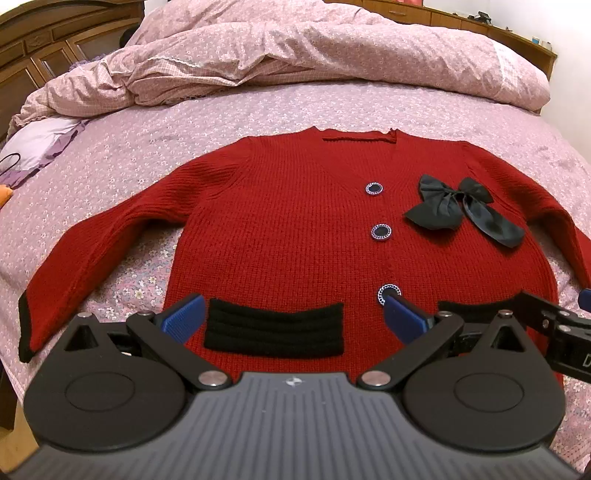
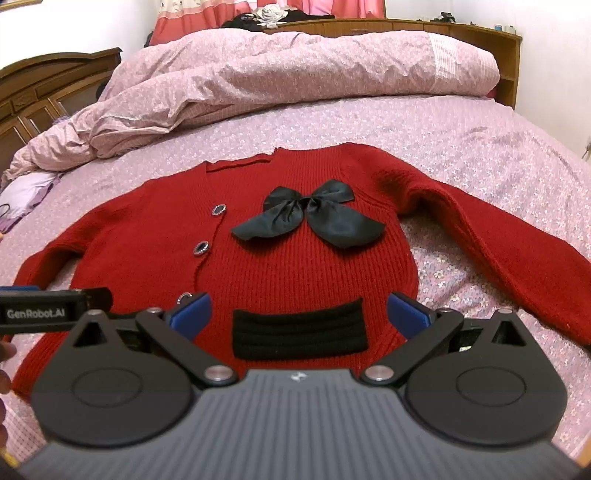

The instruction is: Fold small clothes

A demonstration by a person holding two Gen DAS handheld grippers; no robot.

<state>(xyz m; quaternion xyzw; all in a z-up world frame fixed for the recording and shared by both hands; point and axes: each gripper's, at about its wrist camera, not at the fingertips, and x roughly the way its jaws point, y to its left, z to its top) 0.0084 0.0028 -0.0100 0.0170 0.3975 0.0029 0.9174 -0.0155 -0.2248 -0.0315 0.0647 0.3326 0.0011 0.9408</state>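
A red knitted cardigan is laid flat, front up, on the bed, its sleeves spread to either side and its neckline turned away from both cameras. Three dark buttons with bright rims are seen down its front, and a black satin bow is lying on the chest. Two black ribbed pockets are sewn near the hem (nothing can be seen inside either). The left tool is held wide open just over the hem, the left pocket framed between its blue fingers. The right tool is likewise spread open, the other pocket lying between its fingers.

A crumpled pink floral duvet is heaped beyond the cardigan. Only in the left wrist view is the black cuff of a sleeve shown; only in the right wrist view are pink curtains visible behind the wooden headboard.
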